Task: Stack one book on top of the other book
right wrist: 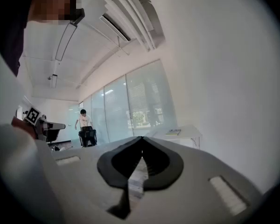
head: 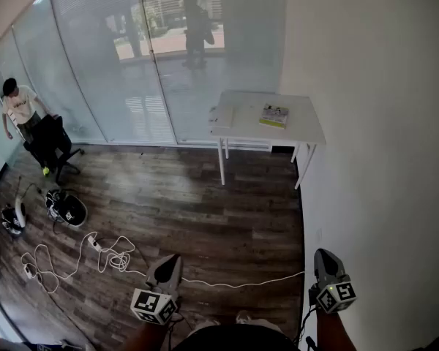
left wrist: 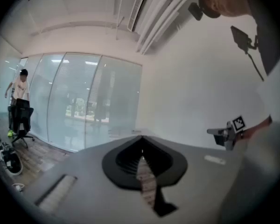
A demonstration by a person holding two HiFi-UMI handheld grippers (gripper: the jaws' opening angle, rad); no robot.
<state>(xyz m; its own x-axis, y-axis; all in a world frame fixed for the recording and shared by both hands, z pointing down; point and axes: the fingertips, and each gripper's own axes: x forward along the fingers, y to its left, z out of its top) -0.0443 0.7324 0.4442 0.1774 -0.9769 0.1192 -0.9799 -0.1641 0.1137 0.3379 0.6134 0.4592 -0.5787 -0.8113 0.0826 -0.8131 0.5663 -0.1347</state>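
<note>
Left gripper [head: 168, 263]: held low at the near edge of the room and pointing about level; its jaws are closed flat together [left wrist: 141, 149] with nothing between them.
Right gripper [head: 325, 258]: also low and near, close to the right wall, pointing level; its jaws are pressed together [right wrist: 141, 154] and hold nothing.
White table [head: 307, 126]: stands at the far side of the room, against the glass wall and the right wall, well apart from both grippers across the wooden floor.
Colourful book [head: 274, 115]: lies flat on the middle of the table, its cover up; it also shows small in the right gripper view [right wrist: 173, 132].
Pale book [head: 221, 117]: lies flat at the table's left end, apart from the colourful one, with bare tabletop between them.
Which way they lie: far ahead of both grippers; the pale book is more on the left gripper's side and the colourful book on the right's.
Long axis: both seem to run near to far, but they are too small to be sure.
Judgement: neither book is touched yet, so crossing to the table comes first.
</note>
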